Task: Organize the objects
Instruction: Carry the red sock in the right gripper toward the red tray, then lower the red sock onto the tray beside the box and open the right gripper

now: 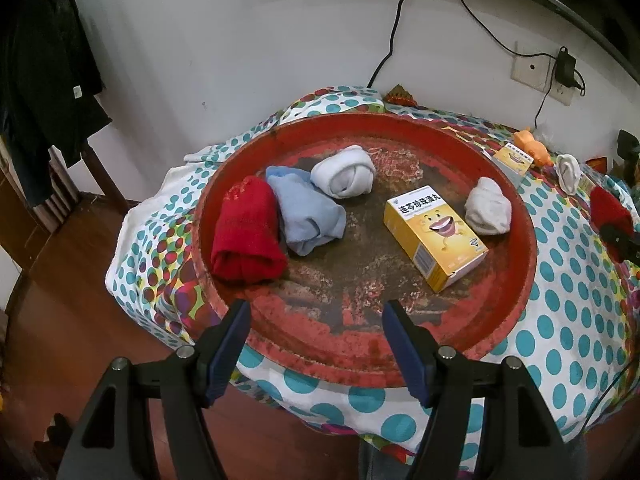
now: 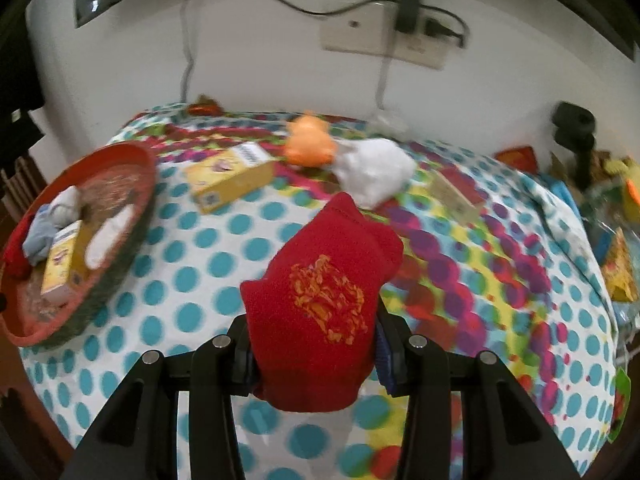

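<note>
Red sock [image 2: 320,312] with orange stitching sat clamped between the pads of the right gripper [image 2: 316,344], held up off the dotted tablecloth [image 2: 192,280]. Left gripper [image 1: 316,344] hung wide and empty over the near rim of the red tray [image 1: 516,280], which held another red sock [image 1: 246,230], a blue one [image 1: 308,216], two white rolls and a yellow box [image 1: 434,236].

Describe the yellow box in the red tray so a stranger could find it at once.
Find the round red tray on the dotted tablecloth. The yellow box lies flat right of centre, beside a grey-white sock roll. It is the tray's only cardboard item, with a laughing cartoon face.
</note>
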Tool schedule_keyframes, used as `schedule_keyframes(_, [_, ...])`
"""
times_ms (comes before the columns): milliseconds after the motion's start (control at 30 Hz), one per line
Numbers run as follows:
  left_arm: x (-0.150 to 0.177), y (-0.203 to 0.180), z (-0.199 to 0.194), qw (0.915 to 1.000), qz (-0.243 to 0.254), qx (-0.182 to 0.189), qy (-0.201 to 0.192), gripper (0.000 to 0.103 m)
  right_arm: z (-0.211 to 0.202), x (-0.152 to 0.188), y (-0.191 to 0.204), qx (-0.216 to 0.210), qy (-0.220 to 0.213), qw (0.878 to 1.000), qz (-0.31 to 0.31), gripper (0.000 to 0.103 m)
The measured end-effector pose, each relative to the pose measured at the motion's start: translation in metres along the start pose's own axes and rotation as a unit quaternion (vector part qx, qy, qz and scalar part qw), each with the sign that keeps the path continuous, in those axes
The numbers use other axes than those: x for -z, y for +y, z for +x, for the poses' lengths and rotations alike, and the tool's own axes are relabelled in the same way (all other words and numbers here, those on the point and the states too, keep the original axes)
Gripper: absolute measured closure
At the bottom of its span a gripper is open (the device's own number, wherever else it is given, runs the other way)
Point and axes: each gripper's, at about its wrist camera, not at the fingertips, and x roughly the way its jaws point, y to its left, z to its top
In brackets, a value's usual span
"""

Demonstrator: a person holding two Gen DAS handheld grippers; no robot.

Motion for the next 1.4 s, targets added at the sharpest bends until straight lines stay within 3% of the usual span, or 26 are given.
schedule_keyframes(233, [0.000, 0.002, 0.002, 1.0000, 0.000, -0.003, 0.004, 0.033, -0.005, -0.018, 0.051, -0.052, -0.008, 0.998, -0.026, 0.061])
schedule_keyframes(700, [-0.002, 0.010, 0.001, 0.9999, -0.011, -0.005, 0.006, 0.033, 0.006, -0.053, 0.151, -0.104, -0.004, 0.991, -0.087, 0.061])
schedule_keyframes(1033, [-0.003, 0.017, 0.002, 0.9998, -0.018, -0.006, 0.008, 0.033, 0.020, -0.064, 0.194, -0.103, 0.006, 0.987, -0.122, 0.061])
schedule_keyframes(1400, [-0.005, 0.031, 0.003, 0.9992, -0.037, -0.014, 0.007, 0.033, 0.050, -0.074, 0.202, -0.067, 0.026, 0.987, -0.141, 0.059])
